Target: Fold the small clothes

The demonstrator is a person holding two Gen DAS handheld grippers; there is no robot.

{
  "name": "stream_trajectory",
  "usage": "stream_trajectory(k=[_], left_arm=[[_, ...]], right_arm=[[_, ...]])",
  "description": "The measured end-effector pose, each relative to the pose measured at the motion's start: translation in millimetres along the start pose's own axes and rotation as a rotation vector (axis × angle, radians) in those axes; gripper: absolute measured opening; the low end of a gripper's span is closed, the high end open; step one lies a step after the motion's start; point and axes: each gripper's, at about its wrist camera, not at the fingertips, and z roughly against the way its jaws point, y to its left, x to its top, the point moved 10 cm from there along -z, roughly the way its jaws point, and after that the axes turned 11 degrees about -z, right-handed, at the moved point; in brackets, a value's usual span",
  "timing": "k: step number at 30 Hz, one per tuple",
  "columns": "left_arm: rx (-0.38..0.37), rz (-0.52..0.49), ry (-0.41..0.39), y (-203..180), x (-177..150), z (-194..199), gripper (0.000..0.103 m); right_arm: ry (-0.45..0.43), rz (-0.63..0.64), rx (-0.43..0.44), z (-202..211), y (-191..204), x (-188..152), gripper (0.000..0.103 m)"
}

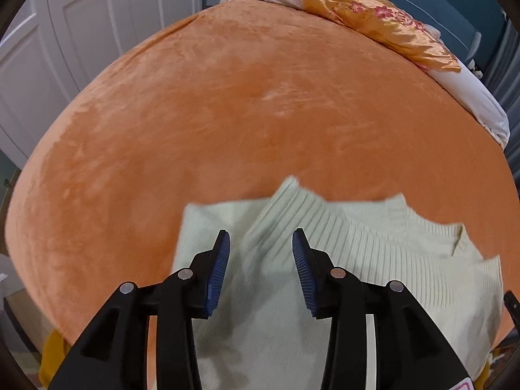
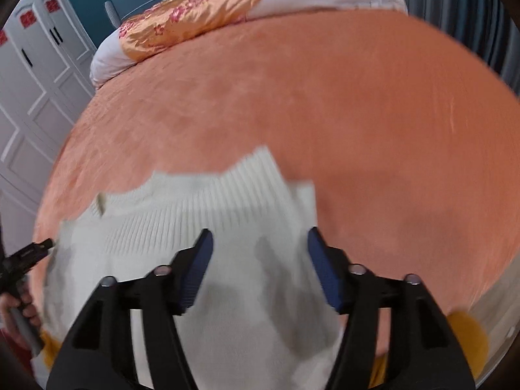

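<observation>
A cream ribbed knit sweater (image 1: 373,243) lies on the orange bed cover (image 1: 243,104) at the near edge, with a sleeve folded over its body. My left gripper (image 1: 261,240) hovers open above the folded sleeve, its blue pads apart and not pressing the knit. In the right wrist view the same sweater (image 2: 201,214) spreads below my right gripper (image 2: 260,239), which stands open wide with nothing gripped between its pads. The left gripper (image 2: 35,250) also shows at the sweater's left edge, held by a hand (image 2: 19,305).
A gold flowered pillow (image 1: 377,19) and white bedding (image 1: 471,97) lie at the head of the bed. White wardrobe doors (image 1: 65,32) stand to the left. Something yellow (image 2: 468,334) peeks out under the cover's near edge.
</observation>
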Motion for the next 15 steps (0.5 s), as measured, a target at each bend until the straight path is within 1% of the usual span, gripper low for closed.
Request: stream_trajectory(k=[1, 2, 3, 4, 5, 6, 7, 8, 10, 12, 14, 15], left_arm=[[0.002, -0.001, 0.019, -1, 1, -8, 0.041], [-0.012, -0.012, 0.047, -5, 1, -19, 0.041], [-0.014, -0.02, 0.057, -8, 1, -25, 0.041], [-0.01, -0.031, 0.049, -11, 2, -28, 0.039], [-0.021, -0.047, 0.044, -14, 3, -28, 0.026], [-0.043, -0.052, 0.044, -17, 4, -27, 0.011], [-0.054, -0.051, 0.039, -18, 7, -22, 0.009], [-0.05, -0.051, 0.004, -17, 14, -12, 0.009], [-0.04, -0.056, -0.044, -16, 24, 3, 0.008], [-0.029, -0.046, -0.059, -12, 30, 7, 0.008], [-0.01, -0.045, -0.027, -9, 28, -7, 0.008], [0.002, -0.046, 0.009, -7, 23, -21, 0.008]], right_arm=[[-0.001, 0.015, -0.012, -10, 2, 5, 0.064], [0.009, 0.02, -0.032, -22, 1, 11, 0.066], [0.026, 0.013, -0.061, -36, -1, 15, 0.066], [0.044, 0.004, -0.087, -46, -4, 17, 0.066], [0.063, -0.001, -0.106, -54, -6, 18, 0.047], [0.077, 0.004, -0.103, -60, -4, 18, 0.016], [0.061, -0.005, -0.075, -54, -1, 21, 0.01], [0.02, -0.02, -0.028, -42, 5, 28, 0.01], [-0.067, -0.026, 0.035, -14, 15, 41, 0.009], [-0.111, -0.033, 0.051, -1, 14, 48, 0.009], [-0.091, -0.037, 0.02, -11, 5, 46, 0.009], [-0.045, -0.044, -0.014, -29, -6, 40, 0.01]])
